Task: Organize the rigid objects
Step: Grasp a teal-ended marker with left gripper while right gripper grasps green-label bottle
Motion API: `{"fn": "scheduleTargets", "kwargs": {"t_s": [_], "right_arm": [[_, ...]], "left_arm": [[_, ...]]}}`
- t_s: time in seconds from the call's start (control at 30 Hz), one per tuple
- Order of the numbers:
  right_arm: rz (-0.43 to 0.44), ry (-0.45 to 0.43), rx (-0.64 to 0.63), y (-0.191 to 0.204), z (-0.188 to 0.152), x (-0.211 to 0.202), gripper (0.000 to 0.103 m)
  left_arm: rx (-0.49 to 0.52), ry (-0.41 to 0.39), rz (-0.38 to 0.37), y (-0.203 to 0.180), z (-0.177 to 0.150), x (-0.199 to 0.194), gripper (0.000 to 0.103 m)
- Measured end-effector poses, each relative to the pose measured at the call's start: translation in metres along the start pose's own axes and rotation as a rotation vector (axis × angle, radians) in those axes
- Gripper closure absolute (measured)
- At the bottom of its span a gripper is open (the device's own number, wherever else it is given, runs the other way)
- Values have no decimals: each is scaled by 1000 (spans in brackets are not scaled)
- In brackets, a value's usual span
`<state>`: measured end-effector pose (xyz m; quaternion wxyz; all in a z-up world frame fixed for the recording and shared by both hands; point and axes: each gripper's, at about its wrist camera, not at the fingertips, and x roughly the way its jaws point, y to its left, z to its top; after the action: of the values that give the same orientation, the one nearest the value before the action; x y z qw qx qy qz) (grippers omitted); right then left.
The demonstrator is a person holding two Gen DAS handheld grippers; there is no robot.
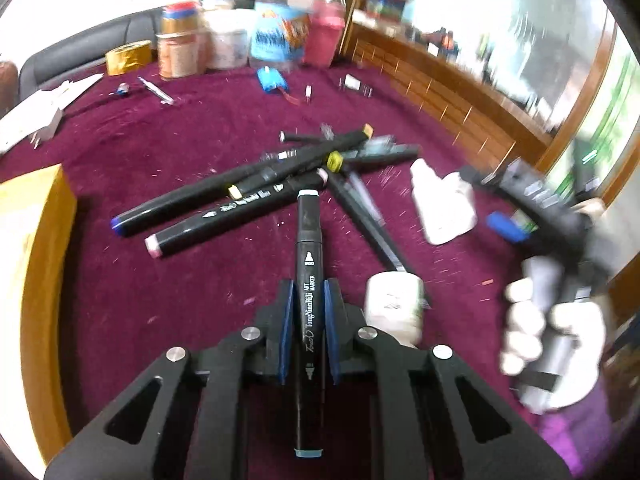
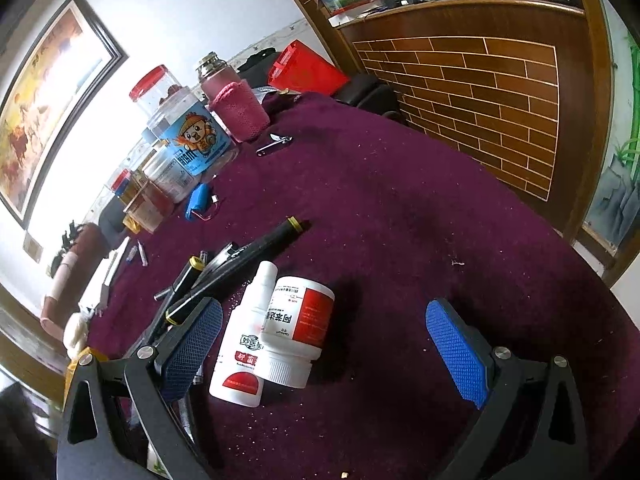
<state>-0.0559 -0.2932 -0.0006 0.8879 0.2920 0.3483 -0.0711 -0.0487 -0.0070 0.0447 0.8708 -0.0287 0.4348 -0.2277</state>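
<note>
left gripper [image 1: 307, 312]: jaws pinching black marker [image 1: 308, 264] mid-barrel | stiff, light, smooth | right gripper [image 2: 326, 356]: jaws spread

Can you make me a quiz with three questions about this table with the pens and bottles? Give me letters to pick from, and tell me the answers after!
1. Where is the black marker with the pale blue caps?
A. Between the left gripper's pads
B. Inside a jar
C. On the shelf

2. What colour is the tablecloth?
A. Green
B. Dark purple-red
C. White

3. How does the right gripper stand?
A. Shut on a pen
B. Shut on a jar
C. Open, holding nothing

Answers:
1 A: the left gripper has its blue pads pressed on both sides of the marker.
2 B: the cloth shows dark purple-red in both views.
3 C: its blue pads stand wide apart, with the two white bottles lying on the cloth between them, not gripped.
</note>
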Motion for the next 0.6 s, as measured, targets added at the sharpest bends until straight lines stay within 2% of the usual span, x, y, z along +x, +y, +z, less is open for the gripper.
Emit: {"fn": "scheduleTargets", "kwargs": {"t_s": [0.07, 0.17, 0.33, 0.4, 0.53, 0.6], "right_arm": [[-6, 2, -7, 2, 0, 1, 2], [-8, 1, -6, 1, 0, 1, 2], [-30, 8, -10, 2, 0, -1, 3], [-47, 3, -40, 9, 1, -14, 21], [62, -17, -194, 57, 1, -49, 22], [95, 11, -297, 88, -1, -50, 22]], "left_arm": [[-65, -42, -63, 10, -3, -26, 91], [-125, -95, -110, 26, -7, -53, 91], [-189, -146, -137, 48, -17, -79, 91], [-202, -158, -131, 57, -22, -85, 91], [-250, -161, -155, 74, -29, -86, 91], [-275, -161, -165, 81, -32, -86, 91]]}}
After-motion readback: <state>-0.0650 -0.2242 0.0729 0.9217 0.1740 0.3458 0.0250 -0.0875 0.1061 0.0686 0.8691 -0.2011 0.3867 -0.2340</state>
